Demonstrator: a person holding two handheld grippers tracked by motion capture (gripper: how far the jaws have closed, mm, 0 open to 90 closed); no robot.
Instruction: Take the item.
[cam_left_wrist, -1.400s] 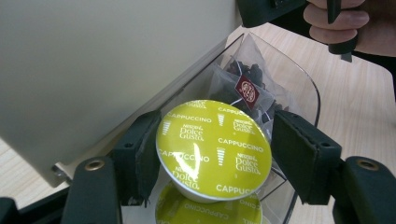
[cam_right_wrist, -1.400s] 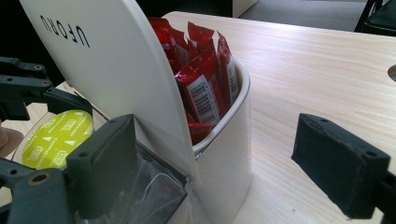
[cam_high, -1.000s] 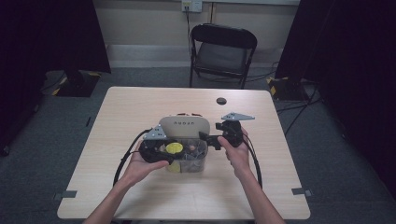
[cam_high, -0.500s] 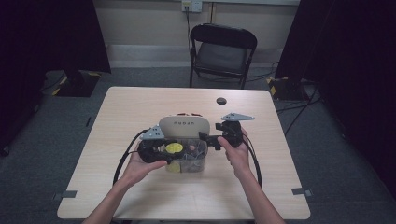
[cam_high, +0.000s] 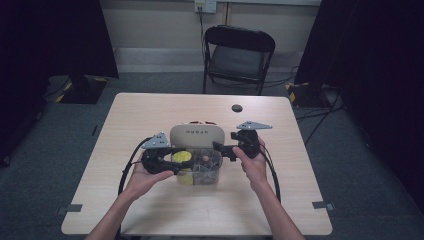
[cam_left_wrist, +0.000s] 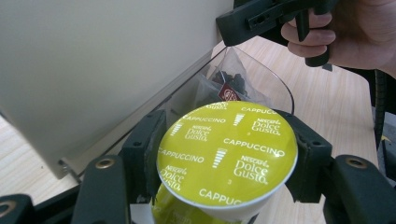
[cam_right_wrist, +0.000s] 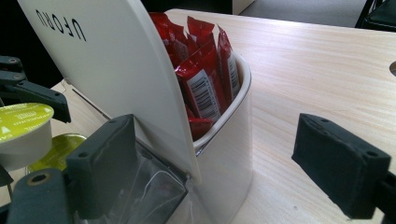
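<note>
You are working at the table (cam_high: 150, 210), in its middle and a little toward its near edge, where the organiser (cam_high: 196, 150) is standing with its beige lid (cam_left_wrist: 93, 60) tipped up. Its rear white compartment (cam_right_wrist: 229, 154) is holding red sachets (cam_right_wrist: 201, 88); its clear front part (cam_left_wrist: 261, 79) is carrying tea bags (cam_left_wrist: 229, 91) and, at the left end, another yellow capsule (cam_right_wrist: 58, 149) lying lower down.

Your left gripper (cam_high: 172, 161) is clamping the capsule (cam_left_wrist: 227, 151) by its rim, both pads pressing its sides, the yellow Cappuccino foil facing up. It is hanging just over the left end of the clear part, in front of the lid, above the capsule already there.

Your right gripper (cam_high: 226, 150) is standing with its jaws wide apart and nothing between the pads; the left pad (cam_right_wrist: 100, 161) is sitting close against the lid's edge at the organiser's right side, though I cannot tell whether it is touching it.

As I judge it, the grasp is done. Whether you are lifting the capsule out or setting it in, I cannot tell; either way it is not yet clear of the organiser or resting in it.
</note>
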